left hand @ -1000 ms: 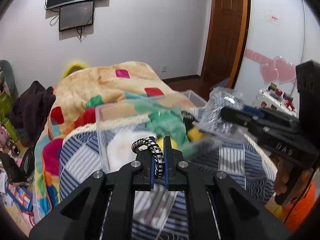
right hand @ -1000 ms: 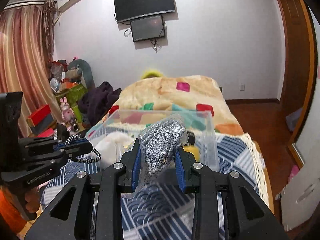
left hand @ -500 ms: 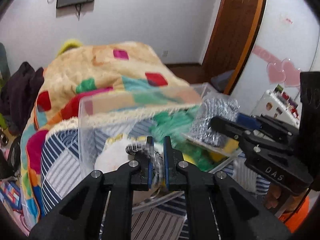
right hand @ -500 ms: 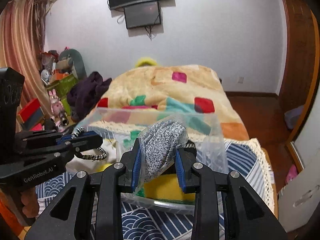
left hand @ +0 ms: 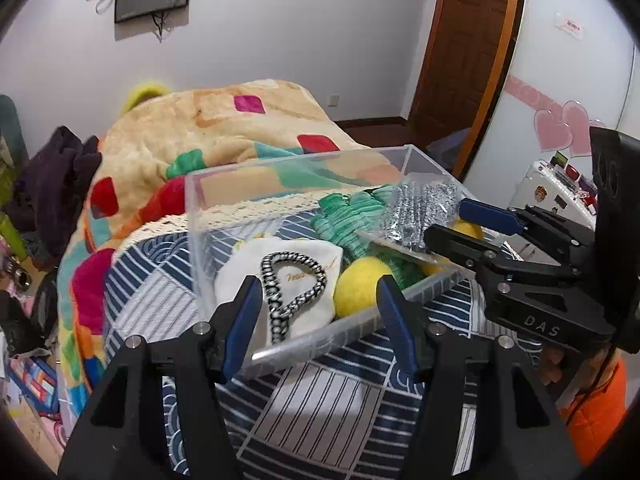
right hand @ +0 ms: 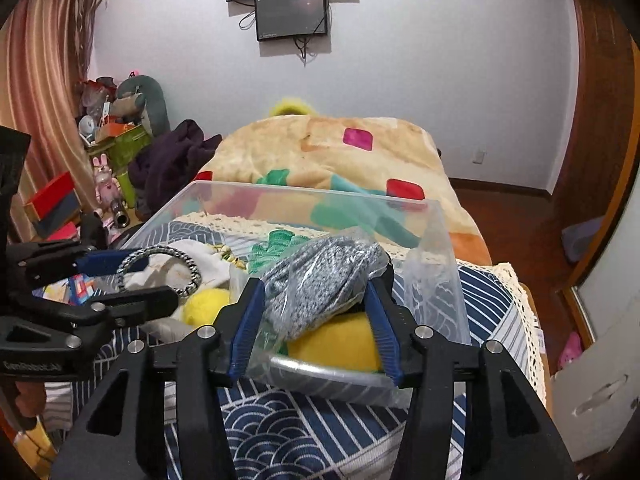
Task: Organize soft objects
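Observation:
A clear plastic bin [left hand: 308,338] [right hand: 436,248] sits on the bed. It holds a white cloth [left hand: 304,256], green gloves [left hand: 352,216], yellow balls [left hand: 360,284] and a black-and-white braided cord [left hand: 292,288] [right hand: 176,260]. The cord lies loose on the white cloth. My left gripper [left hand: 318,312] [right hand: 132,280] is open over the bin's near wall. My right gripper [right hand: 316,312] [left hand: 460,220] holds a bagged grey knit item [right hand: 320,280] [left hand: 420,208] between its jaws, low over the bin's right side.
The bin rests on a blue-and-white patterned bedspread [right hand: 304,432]. A colourful patchwork blanket [left hand: 224,136] is heaped behind it. Dark clothes [right hand: 172,164] and cluttered boxes [right hand: 56,200] stand at the left. A wooden door [left hand: 464,48] is at the right.
My left gripper has opened and let go of the braided cord, which now lies in the bin. Both grippers have come lower over the bin. The right jaws have widened around the bagged item.

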{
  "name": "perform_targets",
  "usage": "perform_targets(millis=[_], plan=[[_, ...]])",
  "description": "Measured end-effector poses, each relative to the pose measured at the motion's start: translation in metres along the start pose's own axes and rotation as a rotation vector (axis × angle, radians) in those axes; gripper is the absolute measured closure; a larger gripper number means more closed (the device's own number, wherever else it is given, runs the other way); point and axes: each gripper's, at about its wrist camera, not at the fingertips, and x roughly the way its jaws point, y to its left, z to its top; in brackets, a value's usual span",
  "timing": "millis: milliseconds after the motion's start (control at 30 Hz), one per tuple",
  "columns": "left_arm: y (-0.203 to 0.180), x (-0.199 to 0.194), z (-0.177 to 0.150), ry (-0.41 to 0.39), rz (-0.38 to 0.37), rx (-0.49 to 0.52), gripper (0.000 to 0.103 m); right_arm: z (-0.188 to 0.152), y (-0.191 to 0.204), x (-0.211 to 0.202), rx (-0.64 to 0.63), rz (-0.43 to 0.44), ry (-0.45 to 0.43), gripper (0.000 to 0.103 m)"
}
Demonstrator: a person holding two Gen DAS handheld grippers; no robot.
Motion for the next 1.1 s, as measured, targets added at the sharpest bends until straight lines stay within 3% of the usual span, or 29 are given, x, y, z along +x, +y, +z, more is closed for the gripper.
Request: perform_targets(millis=[300,500,767,867,933,1000,1100], plan=[[-0.009,-0.051,-0.005,-0.157,0.09,0.001,0.044,0.003,0.001,-0.036,-0.012,-0.005,-0.068,0.045],[-0.016,-0.096,0.0,-0.283,0.101,-0.025,0.043,0.014,0.006,-0.085,-0.017,0.004,-0.206,0.034],[-0.034,-0.159,-0.004,-0.476,0.159,-0.009,0.028,0.026,0.017,-0.138,-0.013,0.018,-0.367,0.021],[-0.04,-0.17,-0.005,-0.511,0.162,-0.001,0.023,0.026,0.02,-0.15,-0.012,0.025,-0.404,0.018],[-0.043,-0.178,-0.007,-0.538,0.166,-0.005,0.006,0.025,0.022,-0.154,-0.005,0.025,-0.421,0.009],[-0.048,-0.186,-0.011,-0.572,0.188,-0.004,0.004,0.022,0.023,-0.158,0.004,0.026,-0.437,0.0],[-0.053,-0.193,-0.014,-0.598,0.2,0.002,0.0,0.02,0.024,-0.162,0.012,0.017,-0.455,0.0]])
